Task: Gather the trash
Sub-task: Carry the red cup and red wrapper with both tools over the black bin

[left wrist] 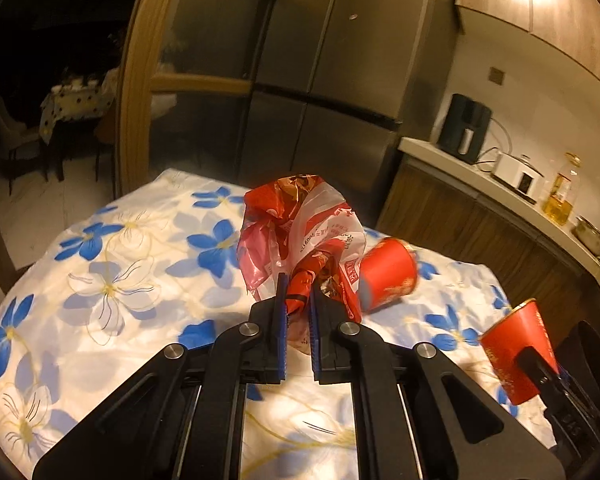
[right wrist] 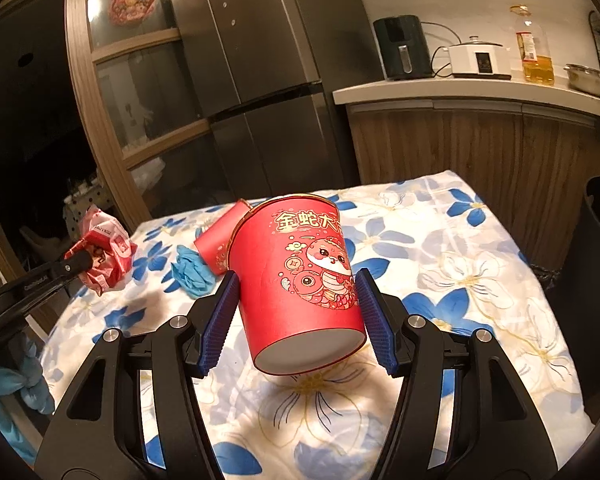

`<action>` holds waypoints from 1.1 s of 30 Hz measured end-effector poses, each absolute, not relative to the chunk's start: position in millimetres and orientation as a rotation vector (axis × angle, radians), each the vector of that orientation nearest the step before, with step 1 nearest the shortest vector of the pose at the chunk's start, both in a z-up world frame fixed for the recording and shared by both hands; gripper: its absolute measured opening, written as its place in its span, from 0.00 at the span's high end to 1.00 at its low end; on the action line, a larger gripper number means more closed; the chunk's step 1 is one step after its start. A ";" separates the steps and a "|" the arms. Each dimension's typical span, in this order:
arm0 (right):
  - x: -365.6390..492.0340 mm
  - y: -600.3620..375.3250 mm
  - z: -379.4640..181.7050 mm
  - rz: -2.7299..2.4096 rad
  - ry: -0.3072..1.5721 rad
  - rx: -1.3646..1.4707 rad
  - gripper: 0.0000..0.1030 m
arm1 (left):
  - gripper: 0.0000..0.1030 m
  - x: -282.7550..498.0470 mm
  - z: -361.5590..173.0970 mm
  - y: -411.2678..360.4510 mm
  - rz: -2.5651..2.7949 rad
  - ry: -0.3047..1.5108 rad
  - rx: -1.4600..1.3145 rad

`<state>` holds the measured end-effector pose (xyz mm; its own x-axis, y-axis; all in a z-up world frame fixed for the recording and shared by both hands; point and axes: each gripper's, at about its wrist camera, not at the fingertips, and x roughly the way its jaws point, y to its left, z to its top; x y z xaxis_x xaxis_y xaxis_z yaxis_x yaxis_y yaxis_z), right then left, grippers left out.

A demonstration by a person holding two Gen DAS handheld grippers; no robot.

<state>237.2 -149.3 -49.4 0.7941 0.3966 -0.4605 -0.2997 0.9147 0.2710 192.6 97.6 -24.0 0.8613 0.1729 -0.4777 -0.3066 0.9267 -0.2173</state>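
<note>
Left claw (left wrist: 298, 300): closed on a twisted neck of the crumpled red-and-white plastic bag (left wrist: 300, 232), which stands up above the flowered cloth of the bench (left wrist: 100, 280). Right claw (right wrist: 296, 312): pads pressed against both sides of a red paper cup (right wrist: 300, 280), held tilted and clear of the cloth, base toward the camera. A second red cup (right wrist: 220, 246) lies on its side behind it, just beside a crumpled blue glove (right wrist: 190, 272). A dark bin (right wrist: 596, 264) stands at the bench's right edge.
</note>
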 end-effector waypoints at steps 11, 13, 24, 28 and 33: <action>203.0 -202.4 -25.4 0.317 0.458 0.230 0.43 | 0.92 187.8 -6.5 27.3 0.117 0.453 -0.222; 198.3 -213.8 -22.3 0.302 0.447 0.241 0.43 | 0.92 188.9 -4.1 13.3 0.092 0.449 -0.208; 179.0 -281.7 -13.5 0.185 0.391 0.287 0.43 | 0.92 204.7 2.2 -79.1 -0.086 0.454 -0.127; 176.3 -307.5 -9.8 0.133 0.371 0.303 0.43 | 0.92 209.2 7.8 -114.0 -0.151 0.438 -0.093; 169.3 -347.3 -2.5 0.049 0.330 0.328 0.43 | 0.92 215.8 15.7 -160.0 -0.230 0.424 -0.068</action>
